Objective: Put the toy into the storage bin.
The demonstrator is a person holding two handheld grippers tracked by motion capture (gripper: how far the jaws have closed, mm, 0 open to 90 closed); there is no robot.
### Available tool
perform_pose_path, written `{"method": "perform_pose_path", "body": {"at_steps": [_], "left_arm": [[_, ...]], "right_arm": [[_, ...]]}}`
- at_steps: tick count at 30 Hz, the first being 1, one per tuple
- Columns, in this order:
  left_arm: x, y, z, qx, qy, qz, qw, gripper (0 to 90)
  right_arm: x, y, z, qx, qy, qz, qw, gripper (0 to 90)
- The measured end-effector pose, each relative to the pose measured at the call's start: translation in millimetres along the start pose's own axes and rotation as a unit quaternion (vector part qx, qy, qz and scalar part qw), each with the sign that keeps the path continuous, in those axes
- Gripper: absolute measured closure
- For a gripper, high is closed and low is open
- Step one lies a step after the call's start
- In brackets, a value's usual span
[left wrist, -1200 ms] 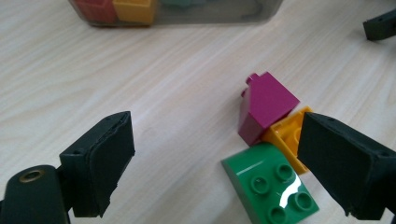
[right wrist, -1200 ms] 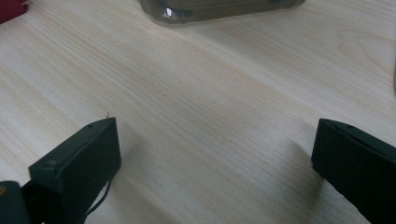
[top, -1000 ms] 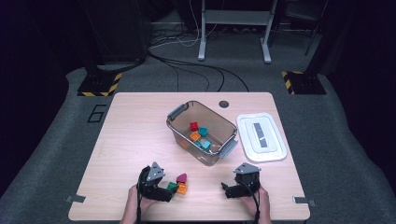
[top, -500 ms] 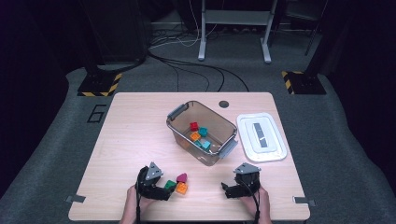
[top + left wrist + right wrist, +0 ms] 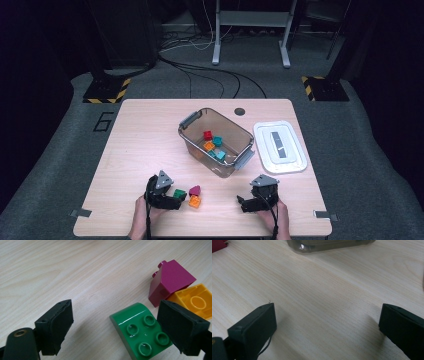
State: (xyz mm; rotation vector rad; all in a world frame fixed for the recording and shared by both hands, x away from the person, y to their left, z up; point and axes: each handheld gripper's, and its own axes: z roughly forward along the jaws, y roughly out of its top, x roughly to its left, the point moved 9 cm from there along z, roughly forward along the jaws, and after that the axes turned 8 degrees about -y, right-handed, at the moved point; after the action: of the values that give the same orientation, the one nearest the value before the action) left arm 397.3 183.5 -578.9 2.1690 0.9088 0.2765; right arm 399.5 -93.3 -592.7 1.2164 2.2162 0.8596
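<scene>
Dim room, grey carpet floor [image 5: 60, 165], pale wooden table [image 5: 140, 135].

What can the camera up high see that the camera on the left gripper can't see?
High view alone: the clear plastic bin holding small coloured blocks, the white plastic lid beside it, the right gripper, and both hands. Left gripper view alone: the round studs on the green plastic block, the hollow underside of the orange plastic block, and the gap between one jaw and the green block; the jaws have just been closing, with the block between them and not yet pinched. Both: the left gripper, the green, orange and dark pink plastic block, and the light wooden table.
</scene>
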Motion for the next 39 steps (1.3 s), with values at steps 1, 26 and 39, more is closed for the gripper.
{"method": "perform_pose_path", "body": {"at_steps": [1, 26, 39], "left_arm": [[-0.3, 0.4, 0.6, -0.001, -0.002, -0.001, 1.0, 14.7], [-8.9, -10.7, -5.1, 0.001, 0.007, 0.004, 1.0, 52.2], [-3.0, -3.8, -11.3, -0.022, -0.006, -0.005, 0.9997, 58.8]], "right_arm": [[0.0, 0.0, 0.0, 0.0, 0.0, 0.0, 1.0, 0.5], [-0.4, -0.3, -0.1, 0.0, 0.0, -0.004, 1.0, 0.6], [-0.3, -0.3, -0.1, 0.0, 0.0, -0.003, 1.0, 0.6]]}}
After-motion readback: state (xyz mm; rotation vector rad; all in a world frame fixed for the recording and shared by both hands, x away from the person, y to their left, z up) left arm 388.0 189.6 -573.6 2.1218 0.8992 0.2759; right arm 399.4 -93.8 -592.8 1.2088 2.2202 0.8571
